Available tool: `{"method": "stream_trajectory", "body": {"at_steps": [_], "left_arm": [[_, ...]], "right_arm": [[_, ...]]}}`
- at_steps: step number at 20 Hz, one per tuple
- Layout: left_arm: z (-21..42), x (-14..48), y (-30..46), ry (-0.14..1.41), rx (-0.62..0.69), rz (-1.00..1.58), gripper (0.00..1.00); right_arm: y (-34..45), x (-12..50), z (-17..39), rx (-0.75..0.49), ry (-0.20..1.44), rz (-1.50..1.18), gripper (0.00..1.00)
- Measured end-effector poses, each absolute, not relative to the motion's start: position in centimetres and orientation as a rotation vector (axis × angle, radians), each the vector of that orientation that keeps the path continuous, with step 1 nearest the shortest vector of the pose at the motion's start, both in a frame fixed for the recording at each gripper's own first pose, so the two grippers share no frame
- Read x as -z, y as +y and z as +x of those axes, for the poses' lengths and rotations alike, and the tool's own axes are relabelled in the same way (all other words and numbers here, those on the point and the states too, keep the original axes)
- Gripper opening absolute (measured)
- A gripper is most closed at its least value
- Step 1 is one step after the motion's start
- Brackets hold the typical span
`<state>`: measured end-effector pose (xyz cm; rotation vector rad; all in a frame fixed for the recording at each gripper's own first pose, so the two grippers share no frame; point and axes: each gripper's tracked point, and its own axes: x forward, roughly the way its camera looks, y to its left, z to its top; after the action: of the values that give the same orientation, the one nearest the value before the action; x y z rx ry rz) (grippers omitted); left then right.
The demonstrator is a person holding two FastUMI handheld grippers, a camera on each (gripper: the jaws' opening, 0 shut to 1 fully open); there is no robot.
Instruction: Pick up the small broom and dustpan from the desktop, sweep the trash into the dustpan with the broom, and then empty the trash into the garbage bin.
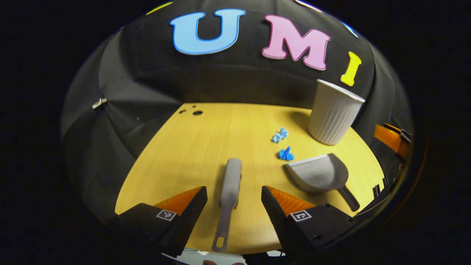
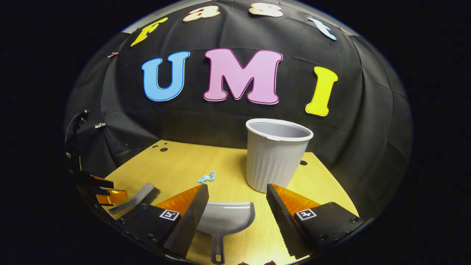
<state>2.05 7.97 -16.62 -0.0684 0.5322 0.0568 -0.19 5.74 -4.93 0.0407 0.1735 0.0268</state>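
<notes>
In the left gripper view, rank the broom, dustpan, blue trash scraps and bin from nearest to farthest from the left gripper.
From the left gripper:
1. Broom, lying between its open fingers.
2. Dustpan, to the right.
3. Blue trash scraps, beyond the dustpan.
4. Bin, far right.

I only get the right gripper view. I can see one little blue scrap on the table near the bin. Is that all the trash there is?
Observer: No. The left gripper view shows two: a paler scrap and a darker scrap lying nearer the dustpan.
Operator: And the broom at my far left, is anyone holding it?
Observer: Not yet. The broom lies flat on the table between the open fingers of the left gripper, with a gap on each side.
Operator: Which end would it grab?
Observer: Probably the handle: it points back toward that gripper, and its tip has a hanging hole.
</notes>
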Motion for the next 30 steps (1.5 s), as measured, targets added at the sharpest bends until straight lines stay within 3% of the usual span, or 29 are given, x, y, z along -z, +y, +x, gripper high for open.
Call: {"method": "stream_trajectory", "body": {"at_steps": [7, 11, 12, 13, 19, 25, 28, 30], "left_arm": [[1.8, 23.6, 8.8, 0.773, -0.068, -0.189, 0.96], [2.2, 25.4, 9.2, 0.852, -0.057, -0.128, 0.96], [2.6, 25.9, 9.4, 0.870, -0.059, -0.114, 0.92], [2.8, 26.4, 9.5, 0.896, -0.063, -0.095, 0.96], [3.9, 27.9, 9.3, 0.988, -0.040, -0.012, 0.96], [4.2, 28.0, 8.8, 1.052, -0.017, 0.006, 0.75], [4.0, 28.1, 8.7, 1.050, -0.016, 0.008, 0.35], [4.0, 28.1, 8.7, 1.042, -0.003, 0.018, 0.31]], "right_arm": [[5.3, 7.3, -0.3, -0.017, 0.258, 0.045, 0.98], [5.0, 8.3, -0.6, -0.015, 0.290, 0.046, 0.98], [5.0, 8.5, -0.7, -0.015, 0.300, 0.047, 0.98], [5.0, 8.7, -0.8, -0.017, 0.308, 0.050, 0.98], [5.0, 9.9, -1.3, -0.028, 0.343, 0.070, 0.98], [5.4, 11.5, -1.3, -0.033, 0.399, 0.150, 0.98], [6.1, 12.2, -1.2, -0.060, 0.438, 0.172, 0.98], [7.3, 12.8, -1.2, -0.090, 0.491, 0.185, 0.99]]}}
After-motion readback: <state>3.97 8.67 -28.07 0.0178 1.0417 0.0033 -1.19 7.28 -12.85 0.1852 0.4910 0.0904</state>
